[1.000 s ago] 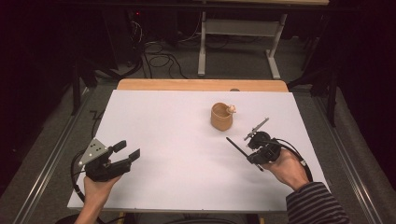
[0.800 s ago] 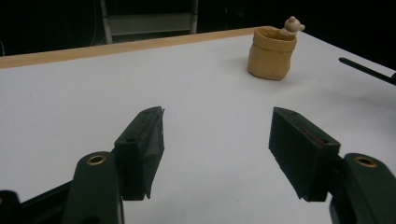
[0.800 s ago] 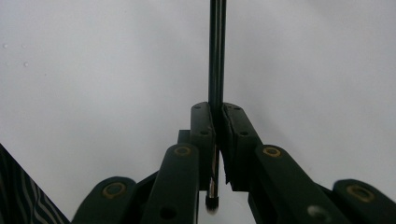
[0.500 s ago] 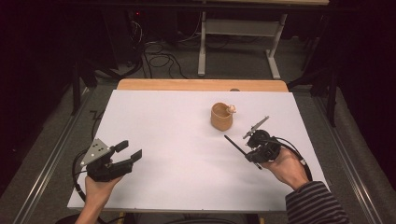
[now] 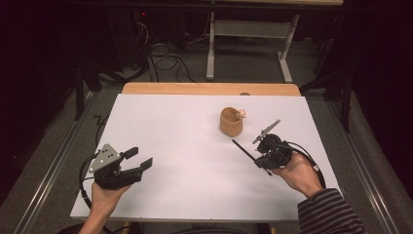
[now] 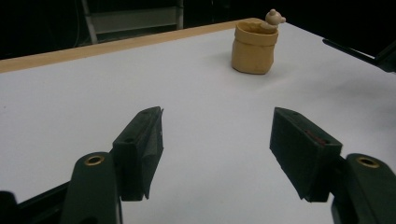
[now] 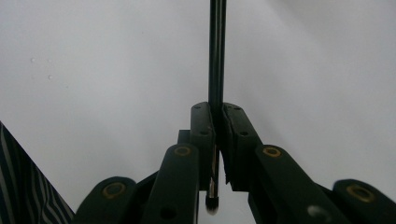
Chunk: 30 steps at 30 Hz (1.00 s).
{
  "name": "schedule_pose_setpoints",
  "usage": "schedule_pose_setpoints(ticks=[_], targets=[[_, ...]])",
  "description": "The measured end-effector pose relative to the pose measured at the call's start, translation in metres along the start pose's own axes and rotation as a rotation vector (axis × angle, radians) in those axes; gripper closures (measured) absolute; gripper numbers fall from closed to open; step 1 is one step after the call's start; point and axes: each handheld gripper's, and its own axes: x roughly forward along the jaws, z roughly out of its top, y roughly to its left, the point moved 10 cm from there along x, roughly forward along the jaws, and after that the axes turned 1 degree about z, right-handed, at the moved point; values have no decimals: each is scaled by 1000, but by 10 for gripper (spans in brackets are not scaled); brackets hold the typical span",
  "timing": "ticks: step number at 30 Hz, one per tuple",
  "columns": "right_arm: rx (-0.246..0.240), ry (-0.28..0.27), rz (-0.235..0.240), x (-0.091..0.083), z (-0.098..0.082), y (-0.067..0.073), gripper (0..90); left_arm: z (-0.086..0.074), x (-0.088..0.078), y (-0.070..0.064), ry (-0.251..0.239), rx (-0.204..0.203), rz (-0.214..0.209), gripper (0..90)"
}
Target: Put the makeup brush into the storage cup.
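Note:
On the white table (image 5: 185, 146) stands a tan pouch-like cup (image 5: 230, 122) (image 6: 252, 49), and a small bear figure (image 5: 240, 114) (image 6: 273, 18) peeks over its rim. My left gripper (image 5: 140, 157) (image 6: 217, 140) rests at the near left, open, with only bare table between its jaws. At the right, just near of the cup, my right gripper (image 5: 263, 155) (image 7: 217, 121) is shut on a thin black stick (image 5: 242, 148) (image 7: 217, 46). The stick juts out past the jaws toward the table's middle.
A wooden strip (image 5: 209, 88) runs along the table's far edge. Beyond it stand a white metal frame (image 5: 248, 29) and floor cables (image 5: 165, 61). A striped sleeve (image 5: 326, 214) comes in at the lower right.

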Motion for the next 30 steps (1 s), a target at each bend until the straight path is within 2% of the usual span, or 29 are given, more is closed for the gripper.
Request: schedule_pose_setpoints(ticks=[11, 19, 30], targets=[[2, -13, 7, -3, 3, 2, 857, 7, 8, -9, 11, 10, -37, 347], [-18, -12, 10, -4, 7, 4, 857, 12, 13, -17, 18, 32, -59, 347], [-23, -24, 10, -8, 9, 7, 857, 27, 20, -29, 14, 47, -98, 350]])
